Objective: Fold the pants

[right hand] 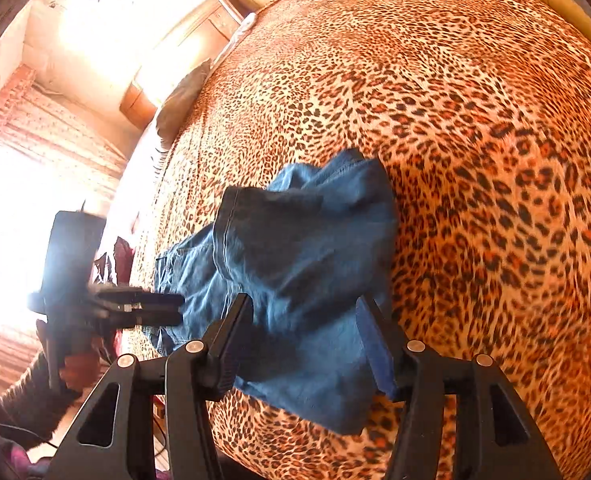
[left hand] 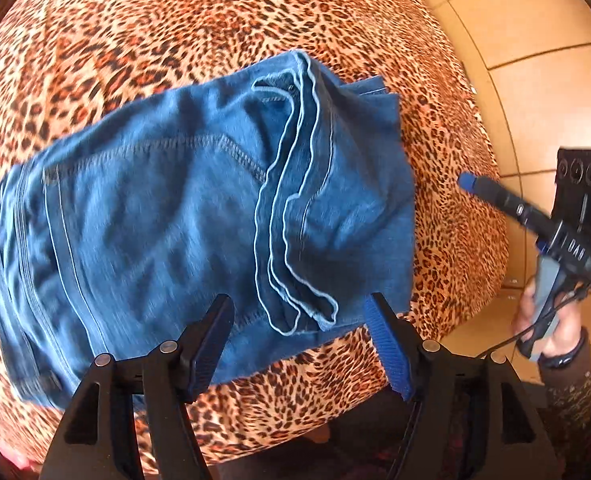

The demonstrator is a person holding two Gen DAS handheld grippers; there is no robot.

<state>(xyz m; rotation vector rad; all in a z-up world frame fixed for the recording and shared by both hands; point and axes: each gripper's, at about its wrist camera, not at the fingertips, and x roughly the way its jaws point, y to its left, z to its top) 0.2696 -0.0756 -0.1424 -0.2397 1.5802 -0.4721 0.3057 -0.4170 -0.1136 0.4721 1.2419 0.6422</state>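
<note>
Blue jeans (left hand: 167, 208) lie folded on the leopard-print bedspread (left hand: 223, 20), close to the bed's near edge; hems stacked on top toward the side bordering the tiled floor (left hand: 543, 92). Left gripper (left hand: 299, 344): jaws apart, nothing between them, above the jeans' near edge. Right gripper (right hand: 303, 344): jaws apart over the denim, pads not pressing it. Bedspread beyond the jeans is open toward the far edge and the pillows (right hand: 183, 96). A hand (left hand: 543, 320) holds the right gripper's handle off the bed's side edge.
</note>
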